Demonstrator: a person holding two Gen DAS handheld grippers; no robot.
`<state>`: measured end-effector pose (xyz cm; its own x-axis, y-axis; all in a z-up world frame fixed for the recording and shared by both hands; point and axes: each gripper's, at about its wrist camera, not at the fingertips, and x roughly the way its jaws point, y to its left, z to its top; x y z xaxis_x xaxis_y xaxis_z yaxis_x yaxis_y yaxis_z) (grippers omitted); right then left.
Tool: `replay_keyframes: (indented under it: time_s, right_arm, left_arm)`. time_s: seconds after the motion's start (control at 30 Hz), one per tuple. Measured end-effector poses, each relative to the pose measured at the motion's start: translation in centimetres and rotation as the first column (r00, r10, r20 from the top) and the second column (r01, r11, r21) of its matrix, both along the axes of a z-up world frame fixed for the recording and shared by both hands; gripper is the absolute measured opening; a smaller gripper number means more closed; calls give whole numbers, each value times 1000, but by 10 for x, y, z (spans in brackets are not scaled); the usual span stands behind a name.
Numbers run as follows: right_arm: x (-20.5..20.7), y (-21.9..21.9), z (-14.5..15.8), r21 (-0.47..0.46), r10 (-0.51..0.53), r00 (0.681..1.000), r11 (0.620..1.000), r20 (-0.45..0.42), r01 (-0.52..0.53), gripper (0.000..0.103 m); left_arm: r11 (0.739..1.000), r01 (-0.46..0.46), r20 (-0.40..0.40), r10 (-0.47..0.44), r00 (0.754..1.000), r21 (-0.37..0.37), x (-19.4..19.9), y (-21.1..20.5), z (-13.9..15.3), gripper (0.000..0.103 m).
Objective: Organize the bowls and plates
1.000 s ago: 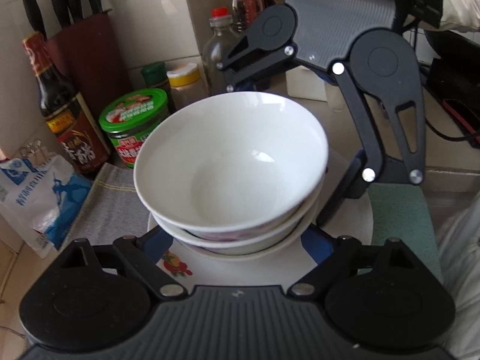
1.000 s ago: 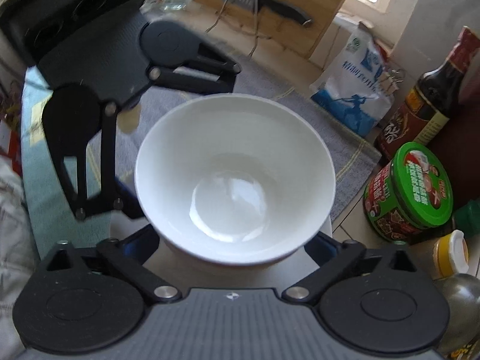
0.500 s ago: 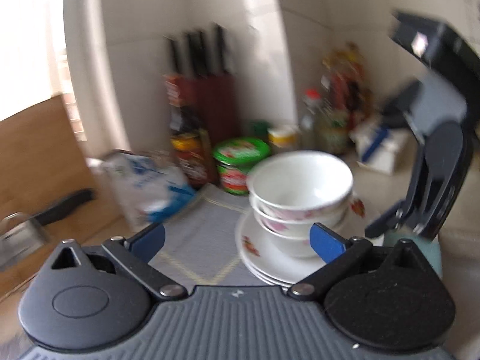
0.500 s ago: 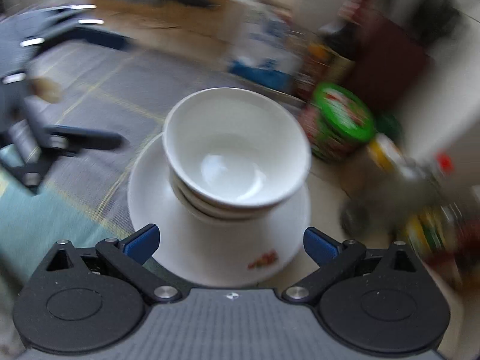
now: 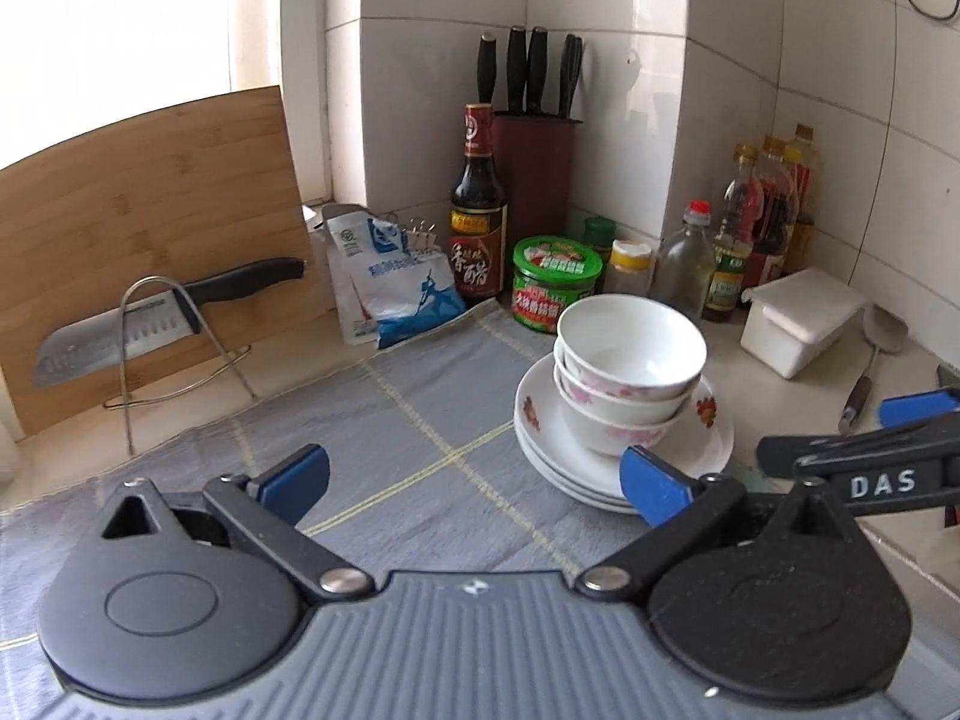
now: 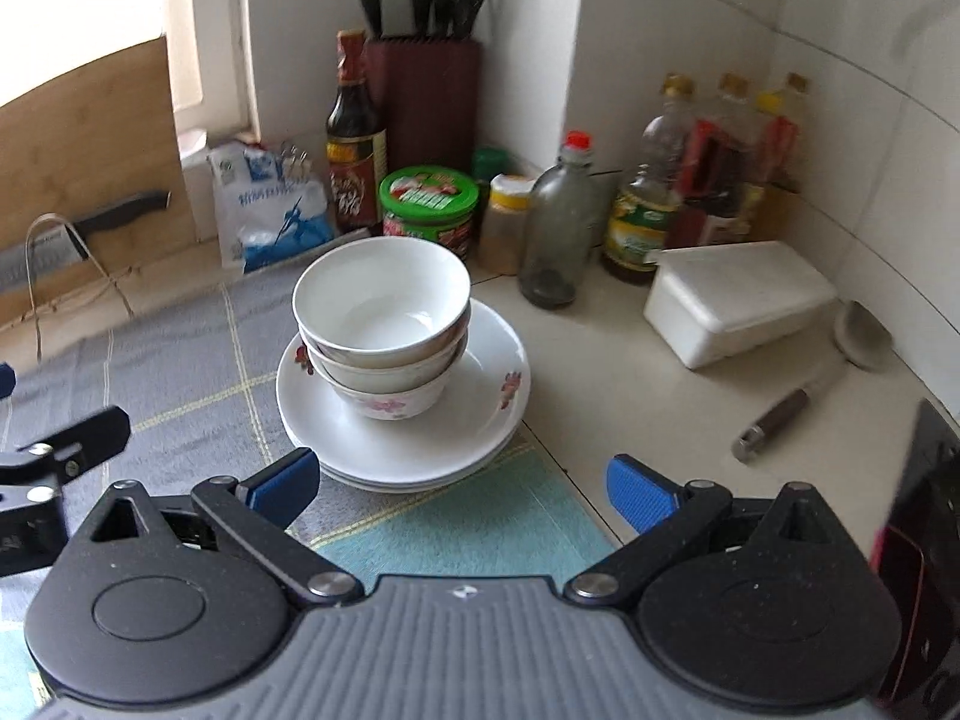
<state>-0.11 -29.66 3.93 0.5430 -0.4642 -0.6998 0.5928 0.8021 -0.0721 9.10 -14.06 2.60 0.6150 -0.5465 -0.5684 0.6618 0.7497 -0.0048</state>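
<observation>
bowls [image 6: 381, 324] nested on plates [image 6: 486, 420], just ahead of right claw [image 6: 462, 489]; both claws spread, empty; left claw [image 5: 474, 480] alongside.

"DAS" in white on the right claw's [image 5: 918, 414] black arm.

Bowls [image 6: 381, 324] on plates [image 6: 474, 420], btls [image 6: 555, 222] behind

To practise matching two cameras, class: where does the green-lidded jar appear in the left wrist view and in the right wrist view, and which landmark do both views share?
Left wrist view: the green-lidded jar stands right of centre, just behind the stacked bowls.
Right wrist view: the green-lidded jar sits above centre, again behind the stacked bowls.
Shared landmark: the dark red knife block in the tiled corner.
</observation>
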Motion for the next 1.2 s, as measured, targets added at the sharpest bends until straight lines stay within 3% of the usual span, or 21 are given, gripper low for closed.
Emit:
replay_keyframes:
  time_s: [0.33,1.2]
  right_arm:
    - [-14,14,10,-15,-30,998,999,53,31,103]
    - [-13,11,12,-20,-33,998,999,59,35,103]
  left_arm:
    - [1000,-19,41,18,999,11,-13,3,9,102]
    - [999,-40,16,40,999,11,-12,0,11,102]
